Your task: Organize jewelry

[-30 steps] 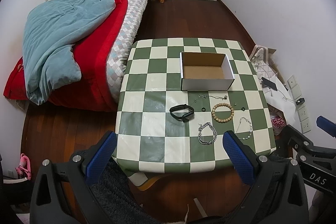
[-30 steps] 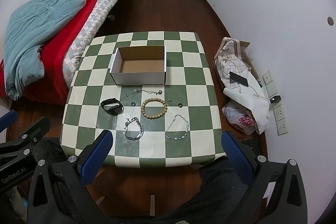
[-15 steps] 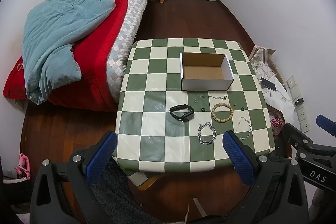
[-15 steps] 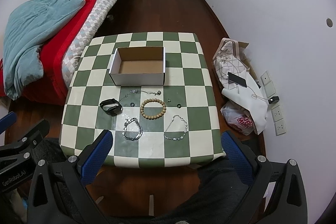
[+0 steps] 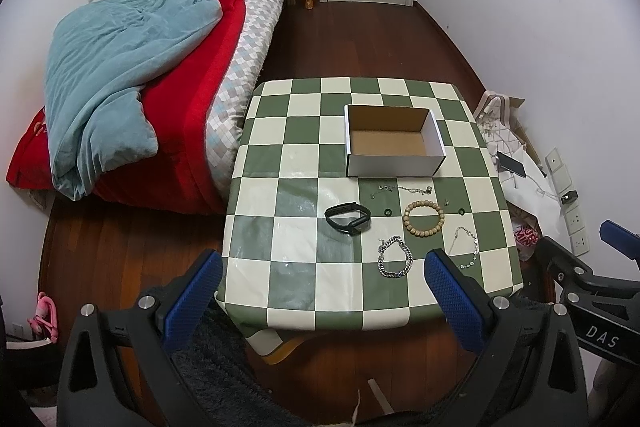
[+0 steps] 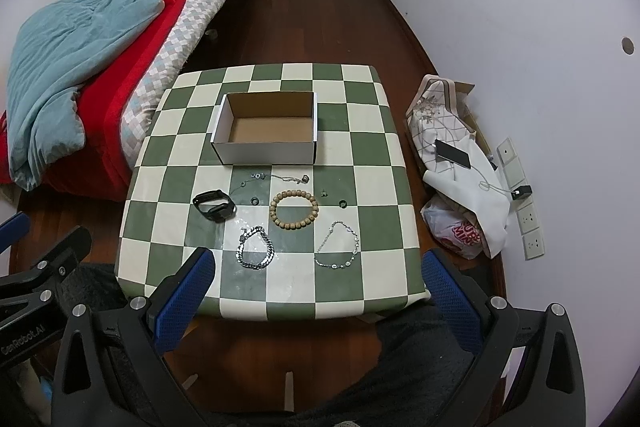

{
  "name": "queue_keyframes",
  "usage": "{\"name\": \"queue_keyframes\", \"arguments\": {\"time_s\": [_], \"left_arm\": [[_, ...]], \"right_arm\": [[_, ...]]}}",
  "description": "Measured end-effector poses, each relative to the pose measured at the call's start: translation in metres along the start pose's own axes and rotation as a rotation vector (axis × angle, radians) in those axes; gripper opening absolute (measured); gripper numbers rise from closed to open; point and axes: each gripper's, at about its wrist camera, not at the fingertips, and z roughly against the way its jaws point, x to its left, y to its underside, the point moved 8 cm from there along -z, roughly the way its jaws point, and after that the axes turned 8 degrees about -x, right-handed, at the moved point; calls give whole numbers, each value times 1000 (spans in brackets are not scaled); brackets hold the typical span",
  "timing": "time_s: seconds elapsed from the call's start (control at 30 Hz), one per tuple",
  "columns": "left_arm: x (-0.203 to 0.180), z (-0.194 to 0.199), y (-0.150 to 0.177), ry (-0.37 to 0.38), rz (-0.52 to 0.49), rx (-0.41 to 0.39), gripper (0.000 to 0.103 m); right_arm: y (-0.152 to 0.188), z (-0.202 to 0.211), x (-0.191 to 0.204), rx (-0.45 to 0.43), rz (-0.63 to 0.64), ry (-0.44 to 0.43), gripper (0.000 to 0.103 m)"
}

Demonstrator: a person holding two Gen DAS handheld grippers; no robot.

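my left gripper (image 5: 322, 293) hangs short of the near edge of the checked table (image 5: 280, 267), its blue-padded fingers (image 5: 454, 301) spread wide with nothing between them. my right gripper (image 6: 318, 293) sits at the same edge, likewise spread wide and holding nothing.

on the table's near right part, all apart from both grippers: a heavy silver chain bracelet (image 6: 256, 247) nearest me, a finer silver chain (image 6: 338, 245) to its right, a wooden bead bracelet (image 6: 295, 209) between and just beyond them, and a black band (image 6: 214, 205) to the left. a thin necklace with a small pendant (image 6: 286, 179) lies just before the box, with a few small dark rings (image 6: 253, 201) close by; too small to identify further.

the open cardboard box (image 6: 266, 149) stands upright beyond the jewelry, brown floor bare.
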Motion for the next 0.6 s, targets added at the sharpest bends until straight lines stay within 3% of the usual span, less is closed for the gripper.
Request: {"name": "queue_keyframes", "arguments": {"time_s": [0.3, 0.6], "left_arm": [[5, -20, 1, -63, -22, -2, 103], [-7, -95, 11, -177, -151, 33, 103]], "right_arm": [[4, -9, -4, 12, -41, -6, 103], [24, -80, -55, 100, -148, 87, 103]]}}
